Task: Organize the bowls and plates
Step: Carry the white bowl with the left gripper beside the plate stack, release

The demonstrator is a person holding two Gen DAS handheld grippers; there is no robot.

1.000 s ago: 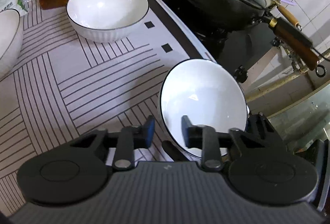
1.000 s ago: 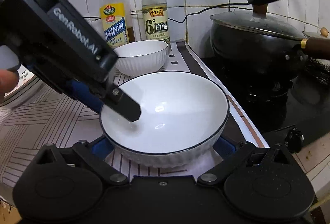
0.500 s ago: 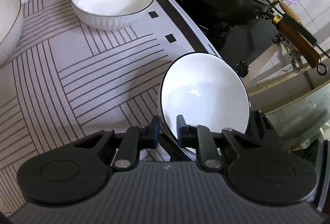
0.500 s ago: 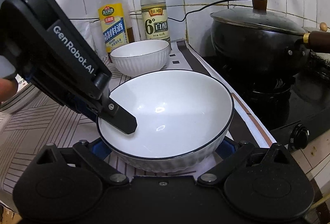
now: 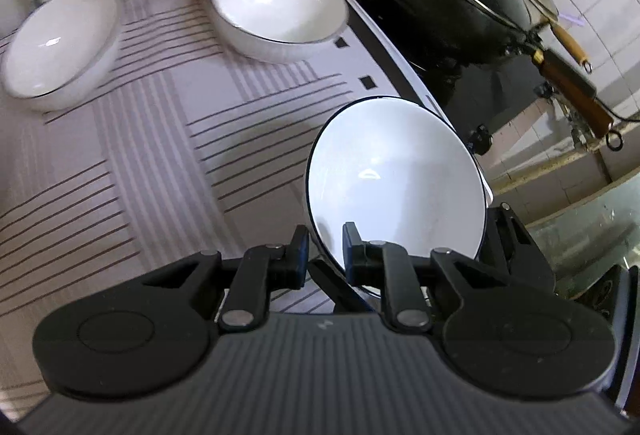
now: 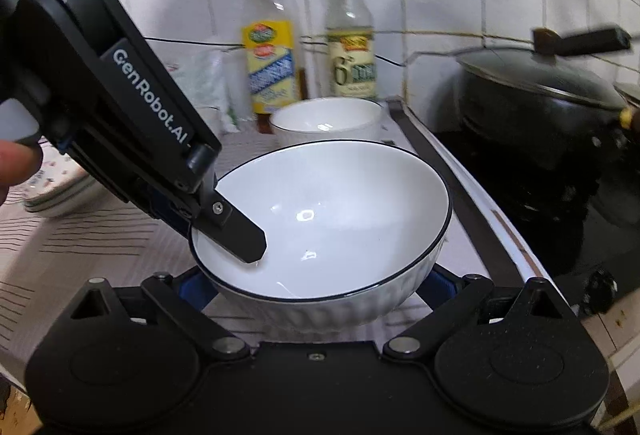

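Two grippers share one white bowl [image 6: 320, 219] with a thin dark rim line, near the counter's front edge beside the black stove [image 5: 452, 75]. The left gripper [image 5: 325, 255] is clamped on the bowl's near rim, one finger inside the wall and one outside. The right gripper [image 6: 316, 285] cradles the ribbed outside of the same bowl, its blue pads pressed against both flanks.

Judging by the task, the step in hand is carrying this bowl to nest with its fellows: a second white bowl [image 5: 278, 9] stands at the back in front of the cooking-wine bottle [image 6: 270, 47] and the vinegar bottle [image 6: 352, 43], and a third white bowl [image 5: 60, 47] sits at the far left of the striped counter mat [image 5: 140, 163].

To do it well, both hands should travel together, so the rim pinch does not twist against the side hold. The bowl looks glazed and slick, so keeping it level matters. It should come in above the chosen bowl, centred, and settle before either grip lets go. The lidded wok [image 6: 536, 103] and its handle stand close on the right; the path should stay well clear of them.
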